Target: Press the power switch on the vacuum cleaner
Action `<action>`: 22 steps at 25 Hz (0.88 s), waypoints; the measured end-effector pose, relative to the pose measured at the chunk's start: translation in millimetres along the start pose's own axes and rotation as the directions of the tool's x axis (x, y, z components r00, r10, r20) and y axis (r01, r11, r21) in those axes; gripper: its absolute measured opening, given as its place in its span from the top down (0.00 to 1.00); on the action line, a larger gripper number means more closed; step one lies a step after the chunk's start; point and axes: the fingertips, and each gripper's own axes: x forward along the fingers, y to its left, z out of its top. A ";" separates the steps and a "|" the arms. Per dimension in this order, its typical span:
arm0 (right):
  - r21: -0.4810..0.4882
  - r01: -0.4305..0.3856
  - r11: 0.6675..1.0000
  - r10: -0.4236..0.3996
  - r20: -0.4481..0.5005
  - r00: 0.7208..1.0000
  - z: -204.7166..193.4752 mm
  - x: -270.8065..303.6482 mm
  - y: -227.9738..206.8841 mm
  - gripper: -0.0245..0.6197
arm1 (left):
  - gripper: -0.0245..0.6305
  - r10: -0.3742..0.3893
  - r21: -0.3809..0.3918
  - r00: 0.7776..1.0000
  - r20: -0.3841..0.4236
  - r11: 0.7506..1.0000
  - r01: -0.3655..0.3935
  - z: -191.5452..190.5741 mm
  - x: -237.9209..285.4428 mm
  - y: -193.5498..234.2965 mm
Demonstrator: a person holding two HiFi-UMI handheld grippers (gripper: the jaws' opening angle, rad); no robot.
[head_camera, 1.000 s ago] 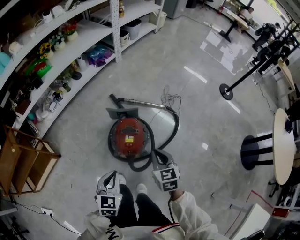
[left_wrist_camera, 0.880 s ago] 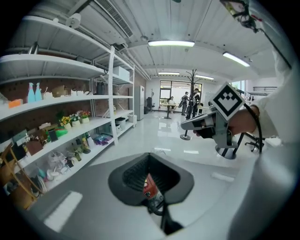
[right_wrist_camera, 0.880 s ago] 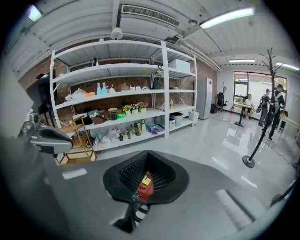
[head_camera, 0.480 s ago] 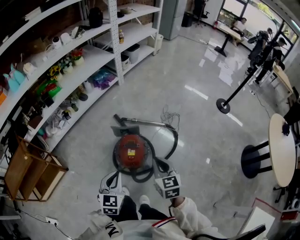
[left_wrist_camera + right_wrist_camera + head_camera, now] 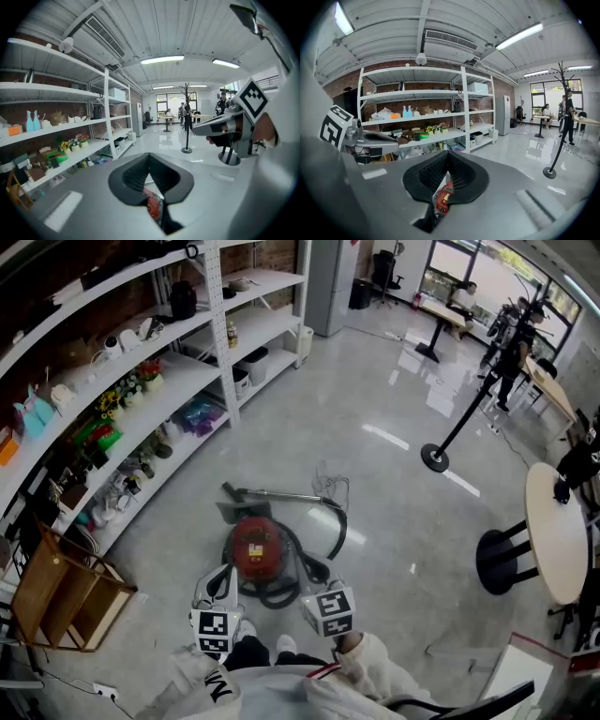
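Person in a white jacket [image 5: 375, 673] stands over a round red canister vacuum cleaner [image 5: 255, 547] on the glossy grey floor [image 5: 394, 493], just ahead of the feet. Left gripper [image 5: 149, 155] and right gripper [image 5: 448, 154] are held near it, each with jaws pressed together on nothing.

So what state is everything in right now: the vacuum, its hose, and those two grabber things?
vacuum cleaner: standing on the floor, neither gripper touching it.
hose: attached, curled loosely on the floor around the body.
wand: lying flat on the floor.
left gripper: fingers together, holding nothing.
right gripper: fingers together, holding nothing.
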 end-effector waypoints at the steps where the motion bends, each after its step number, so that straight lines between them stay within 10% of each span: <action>1: -0.001 0.003 1.000 -0.003 0.008 1.000 2.6 -3.0 -1.1 0.96 | 0.96 0.001 0.002 1.000 0.005 1.000 -0.001 2.8 0.3 -0.5; 22: 0.016 -0.018 1.000 0.017 0.055 0.998 11.0 -28.5 -12.3 0.96 | 0.96 0.029 0.031 0.999 0.042 0.999 -0.031 31.9 -4.6 -19.9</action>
